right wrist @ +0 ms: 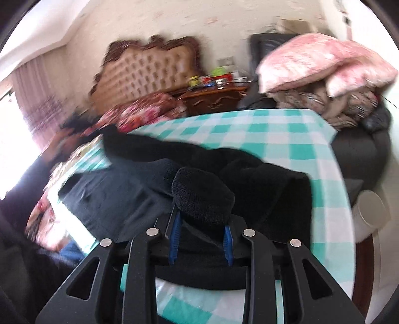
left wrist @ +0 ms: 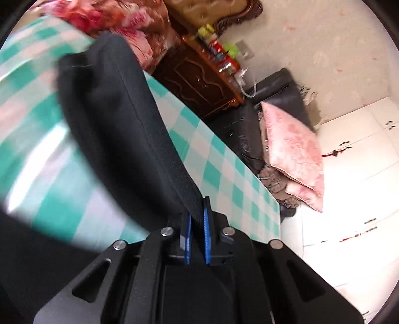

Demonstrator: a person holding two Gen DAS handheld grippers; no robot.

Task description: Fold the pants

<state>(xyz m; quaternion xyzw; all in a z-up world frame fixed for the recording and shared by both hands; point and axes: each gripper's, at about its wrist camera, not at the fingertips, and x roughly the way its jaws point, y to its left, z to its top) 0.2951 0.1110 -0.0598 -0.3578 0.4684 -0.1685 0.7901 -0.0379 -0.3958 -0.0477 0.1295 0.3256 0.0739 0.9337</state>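
The black pants (left wrist: 112, 112) lie across a table under a green-and-white checked cloth (left wrist: 224, 154). In the left wrist view one long seamed edge rises from the cloth into my left gripper (left wrist: 198, 216), whose blue pads are shut on the fabric. In the right wrist view the pants (right wrist: 261, 179) lie spread and rumpled over the checked cloth (right wrist: 274, 129). A bunched fold of thick fabric (right wrist: 202, 194) sticks up between the blue pads of my right gripper (right wrist: 202, 224), which is shut on it. Both views are blurred.
A pink cushion (left wrist: 291, 149) lies on a dark leather chair (left wrist: 281, 94) past the table's far edge. A carved wooden nightstand (left wrist: 199, 82) with small bottles, floral bedding (left wrist: 112, 17) and a tufted headboard (right wrist: 147, 72) stand behind. White cabinets (left wrist: 354, 149) fill the right.
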